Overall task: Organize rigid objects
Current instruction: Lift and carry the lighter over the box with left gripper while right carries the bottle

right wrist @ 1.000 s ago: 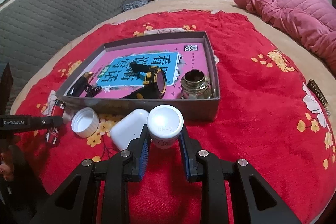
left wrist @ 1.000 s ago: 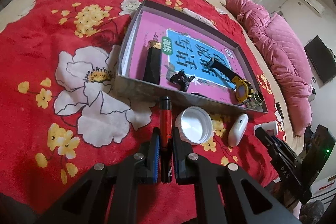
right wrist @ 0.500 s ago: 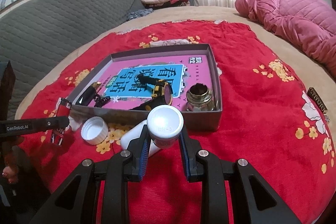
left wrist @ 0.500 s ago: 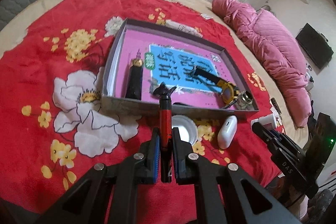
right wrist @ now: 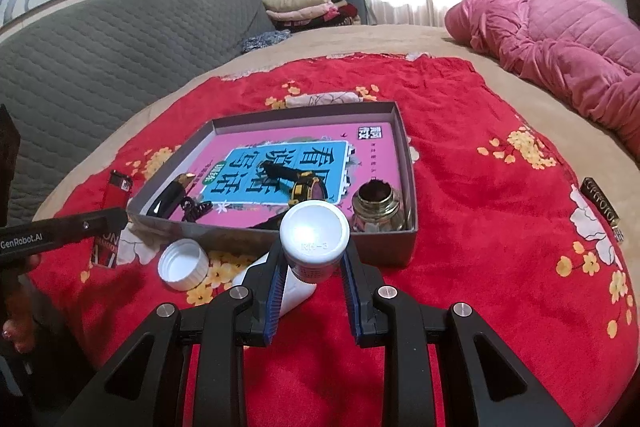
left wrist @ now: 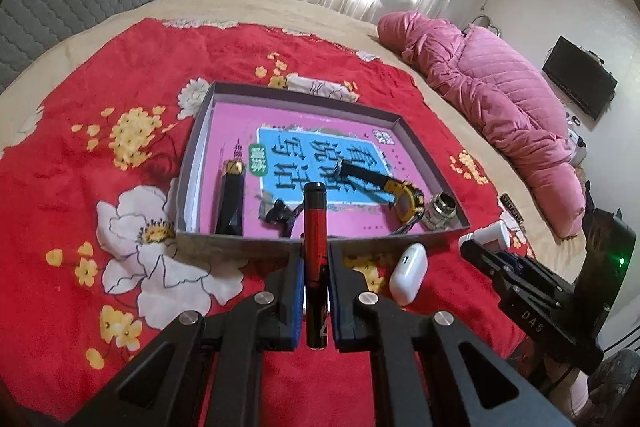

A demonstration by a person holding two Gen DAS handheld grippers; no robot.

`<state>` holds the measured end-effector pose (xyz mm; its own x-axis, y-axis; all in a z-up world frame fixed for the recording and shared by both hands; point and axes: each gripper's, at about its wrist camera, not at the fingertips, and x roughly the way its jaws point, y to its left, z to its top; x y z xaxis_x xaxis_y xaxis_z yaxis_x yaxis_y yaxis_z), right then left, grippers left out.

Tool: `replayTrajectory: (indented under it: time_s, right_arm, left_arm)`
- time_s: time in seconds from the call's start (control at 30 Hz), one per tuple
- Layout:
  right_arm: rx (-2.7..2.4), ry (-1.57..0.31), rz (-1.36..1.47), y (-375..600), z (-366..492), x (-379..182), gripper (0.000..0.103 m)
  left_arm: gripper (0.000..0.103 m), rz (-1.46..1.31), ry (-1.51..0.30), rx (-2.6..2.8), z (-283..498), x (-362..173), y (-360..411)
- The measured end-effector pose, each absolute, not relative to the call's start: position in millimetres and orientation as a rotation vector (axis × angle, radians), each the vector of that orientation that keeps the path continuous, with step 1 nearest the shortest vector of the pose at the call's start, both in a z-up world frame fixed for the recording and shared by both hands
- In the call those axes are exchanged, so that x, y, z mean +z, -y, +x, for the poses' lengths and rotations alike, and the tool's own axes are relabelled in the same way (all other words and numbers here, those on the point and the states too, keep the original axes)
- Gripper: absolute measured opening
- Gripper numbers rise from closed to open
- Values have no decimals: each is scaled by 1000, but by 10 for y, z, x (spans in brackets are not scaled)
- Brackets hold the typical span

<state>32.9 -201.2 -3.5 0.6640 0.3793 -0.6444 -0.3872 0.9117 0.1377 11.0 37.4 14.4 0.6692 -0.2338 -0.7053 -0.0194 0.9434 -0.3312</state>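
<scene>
Left gripper (left wrist: 316,269) clamping narrow on a red and black lighter (left wrist: 315,227), its top poking up over the near wall of the grey box (left wrist: 224,242). Right gripper (right wrist: 314,269) holding a white-capped bottle (right wrist: 314,233) between its blue pads (right wrist: 275,287), just in front of that same near wall.

Lying on the red floral blanket (right wrist: 480,211) just before the box: a white screw cap (right wrist: 183,264) and a white earbud case (left wrist: 409,274), both close to the near wall, the case to the right in the left wrist view.

Sitting inside the box on a pink and blue booklet (left wrist: 320,155): a black flat case with a gold end (left wrist: 231,199) along the left side, a small black clip (left wrist: 280,213) near the front wall, a yellow and black watch (left wrist: 400,195) toward the right, and a brass-collared glass jar (right wrist: 378,207) in the front right corner.

Resting beyond the box, past the blanket's far edge: a pink quilt (left wrist: 500,115) off to the right, and folded clothes (right wrist: 304,9) stacked near the window.
</scene>
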Motion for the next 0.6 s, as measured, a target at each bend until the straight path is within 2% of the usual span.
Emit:
replayTrajectory:
  time_s: [0.6]
  right_arm:
    - [393,-688,-14,1977,409,30,27]
  left_arm:
    - [10,-309,-794,-137,321,205,-226]
